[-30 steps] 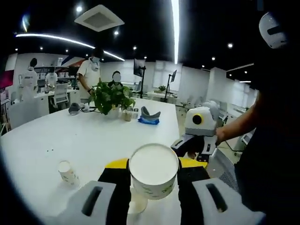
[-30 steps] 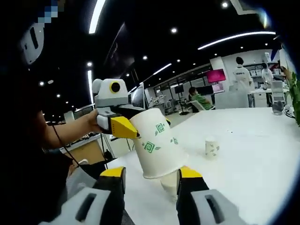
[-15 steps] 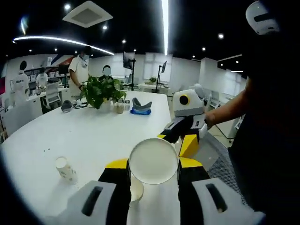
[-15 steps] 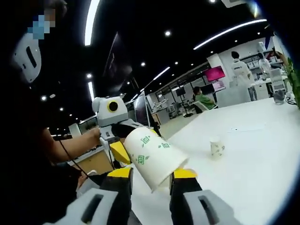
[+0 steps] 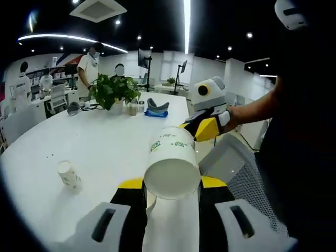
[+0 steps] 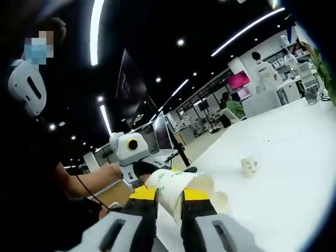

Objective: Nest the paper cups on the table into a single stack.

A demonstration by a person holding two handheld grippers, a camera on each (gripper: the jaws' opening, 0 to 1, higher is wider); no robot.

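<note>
Left gripper (image 5: pixel 172 190) pinches a white paper cup (image 5: pixel 171 166) with green motifs, bottom toward the camera, held above the white table (image 5: pixel 105 152). Right gripper (image 6: pixel 169 200), jaws narrowly closed, squeezes its cup (image 6: pixel 176 188) nearly flat. Farther out, a small cup (image 5: pixel 68 175) stands alone on the table.

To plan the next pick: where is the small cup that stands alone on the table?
In the left gripper view the small cup stands on the white table, left of the held cup.

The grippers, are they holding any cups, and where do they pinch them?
Left gripper pinches a paper cup near its rim. Right gripper squeezes another paper cup by its sides.
</note>
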